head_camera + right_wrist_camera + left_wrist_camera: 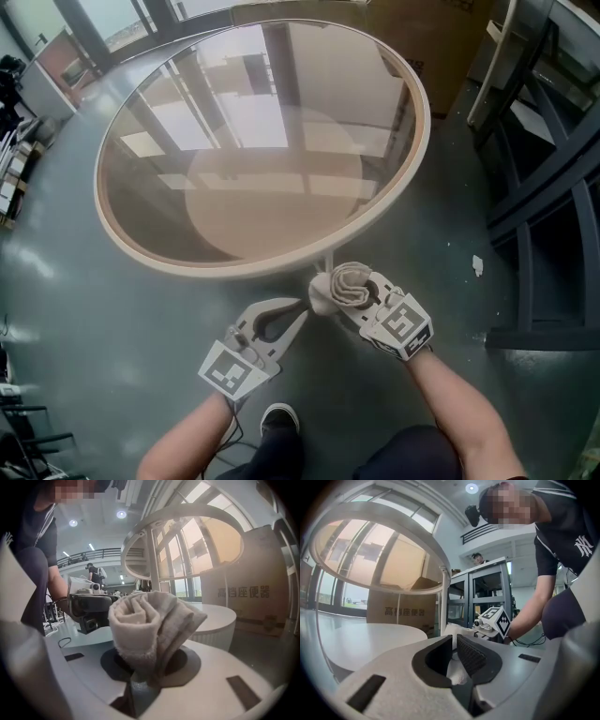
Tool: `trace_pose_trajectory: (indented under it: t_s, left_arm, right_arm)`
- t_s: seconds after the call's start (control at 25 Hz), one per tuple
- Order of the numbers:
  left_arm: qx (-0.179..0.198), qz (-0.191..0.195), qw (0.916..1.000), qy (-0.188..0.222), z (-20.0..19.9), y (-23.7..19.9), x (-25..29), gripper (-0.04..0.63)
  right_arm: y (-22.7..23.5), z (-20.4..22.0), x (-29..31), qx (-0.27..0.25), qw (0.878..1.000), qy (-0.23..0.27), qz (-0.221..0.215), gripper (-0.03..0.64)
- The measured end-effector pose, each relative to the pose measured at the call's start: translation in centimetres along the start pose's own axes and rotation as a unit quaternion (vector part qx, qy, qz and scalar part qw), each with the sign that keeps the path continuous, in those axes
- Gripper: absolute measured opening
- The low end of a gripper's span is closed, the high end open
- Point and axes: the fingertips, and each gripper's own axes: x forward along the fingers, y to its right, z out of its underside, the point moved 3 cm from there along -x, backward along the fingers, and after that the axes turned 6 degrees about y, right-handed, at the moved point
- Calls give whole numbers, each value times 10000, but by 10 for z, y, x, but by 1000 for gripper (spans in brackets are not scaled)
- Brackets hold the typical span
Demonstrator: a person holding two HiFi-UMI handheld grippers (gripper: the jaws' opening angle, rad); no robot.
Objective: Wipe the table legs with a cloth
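Note:
A round glass-topped table with a cream rim (412, 159) stands on thin white legs (328, 260) over a round base (356, 639). A rolled beige cloth (345, 281) sticks up from my right gripper (361, 298), which is shut on it just in front of the nearest leg. In the right gripper view the cloth (150, 616) fills the jaws, with a leg (152, 559) behind it. My left gripper (302, 312) meets the cloth's left edge. Its jaws are nearly closed, with white cloth (457, 674) showing in the narrow gap between them.
A dark metal rack (544, 206) stands to the right. A cardboard box (422, 37) sits beyond the table. A white scrap (477, 265) lies on the grey floor. The person's shoe (278, 420) is below the grippers.

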Motion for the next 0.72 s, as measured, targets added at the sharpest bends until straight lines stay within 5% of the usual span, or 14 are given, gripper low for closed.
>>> trace_pose_trajectory:
  t_s: [0.48,0.56,0.72]
  left_arm:
    - [-235,20,9997,-88,22,17,-4,29]
    - [-251,-148,9996,25,16,17,-5,29]
    - [-120,-464,9974,537,-25,17,-7,29]
  right_arm:
    - [0,37,5,43,9991,387,146,94]
    - [-5,21,-8,-138,9978,571,309,94]
    - [-21,-60,-42,-635,9810,1772,473,94]
